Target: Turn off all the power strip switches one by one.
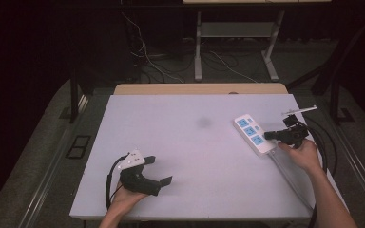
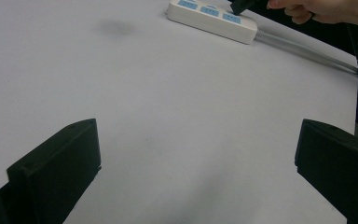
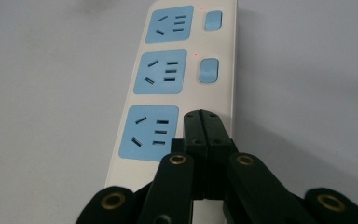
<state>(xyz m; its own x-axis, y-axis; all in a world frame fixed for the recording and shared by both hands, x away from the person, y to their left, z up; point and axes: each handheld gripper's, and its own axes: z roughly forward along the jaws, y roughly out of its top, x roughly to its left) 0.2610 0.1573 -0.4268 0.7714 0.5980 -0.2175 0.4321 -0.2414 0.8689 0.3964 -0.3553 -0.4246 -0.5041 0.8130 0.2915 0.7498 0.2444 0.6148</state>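
A white power strip (image 1: 254, 133) with three blue sockets lies at the right of the white table (image 1: 195, 152). My right gripper (image 1: 268, 135) is shut, with nothing between its jaws. In the right gripper view its closed tips (image 3: 202, 116) sit over the near end of the strip (image 3: 228, 84), beside the nearest socket (image 3: 149, 133). They cover the spot where that socket's switch would be, and whether they touch it I cannot tell. Two blue switches (image 3: 208, 70) show farther along. My left gripper (image 1: 160, 170) rests open at the front left, holding nothing (image 2: 196, 158).
The strip's grey cable (image 1: 290, 175) runs back along the table's right edge toward the person. A faint dark smudge (image 1: 203, 123) marks the table's middle. Black cables loop from both grippers. Beyond the table's far edge are a desk frame and loose wires on the floor.
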